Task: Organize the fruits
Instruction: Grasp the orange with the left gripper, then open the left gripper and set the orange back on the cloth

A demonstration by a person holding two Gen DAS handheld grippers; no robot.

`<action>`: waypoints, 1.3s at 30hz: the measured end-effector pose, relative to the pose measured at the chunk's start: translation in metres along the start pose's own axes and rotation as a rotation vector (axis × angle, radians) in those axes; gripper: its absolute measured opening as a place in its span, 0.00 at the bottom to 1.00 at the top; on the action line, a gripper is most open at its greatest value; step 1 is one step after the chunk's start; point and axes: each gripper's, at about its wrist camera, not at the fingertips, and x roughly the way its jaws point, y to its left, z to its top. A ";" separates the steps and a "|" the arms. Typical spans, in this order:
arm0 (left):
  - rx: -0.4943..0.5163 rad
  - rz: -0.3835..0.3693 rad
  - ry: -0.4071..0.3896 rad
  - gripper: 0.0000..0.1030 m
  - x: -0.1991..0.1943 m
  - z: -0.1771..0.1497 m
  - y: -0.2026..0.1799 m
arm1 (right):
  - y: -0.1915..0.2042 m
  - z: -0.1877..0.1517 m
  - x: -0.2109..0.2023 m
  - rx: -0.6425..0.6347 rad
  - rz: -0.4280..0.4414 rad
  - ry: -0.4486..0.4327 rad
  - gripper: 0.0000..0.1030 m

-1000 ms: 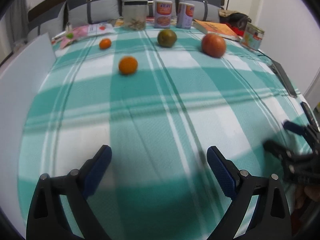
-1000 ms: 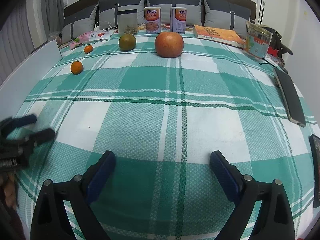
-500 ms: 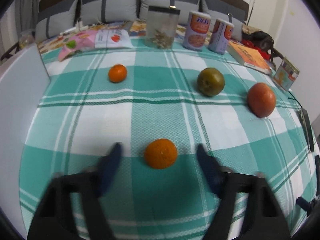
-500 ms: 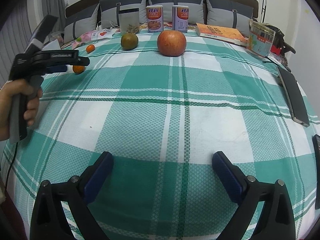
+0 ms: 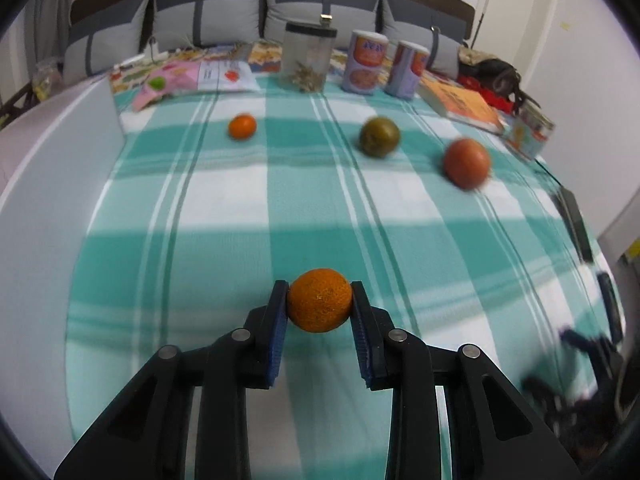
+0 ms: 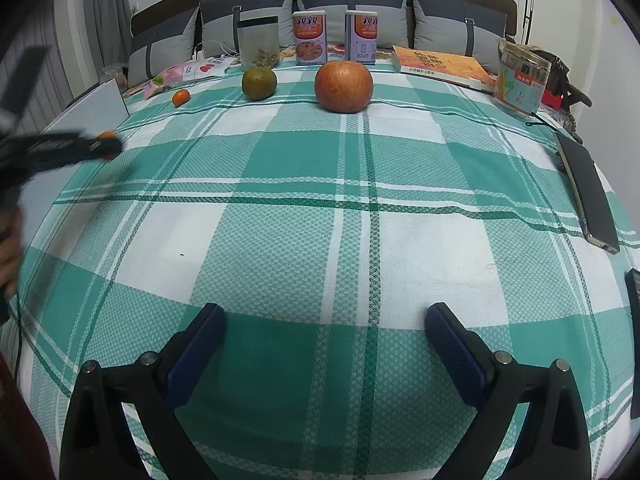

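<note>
1. Left gripper is squeezing the orange between its blue pads, likely to carry it to the other fruits
2. Right gripper is waiting wide open, holding nothing, with the apple far ahead of it

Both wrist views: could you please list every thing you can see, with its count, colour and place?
Orange: 1, orange, held in the left gripper.
Small orange: 1, orange, far left on the cloth.
Green citrus: 1, green-brown, far middle.
Apple: 1, red, right of the green citrus.
Cans: 2, lilac and orange, back row.
Jar: 1, clear, left of the cans.
Book: 1, orange, back right.
Box: 1, clear, beside the book.
Phone: 1, dark, right edge.
Cloth: 1, green-white check.
Left gripper: black, jaws shut on the orange.
Right gripper: black, jaws open.
</note>
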 end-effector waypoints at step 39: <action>-0.010 0.199 -0.013 0.91 -0.003 -0.072 0.017 | -0.032 0.141 0.042 0.144 0.066 -0.041 0.97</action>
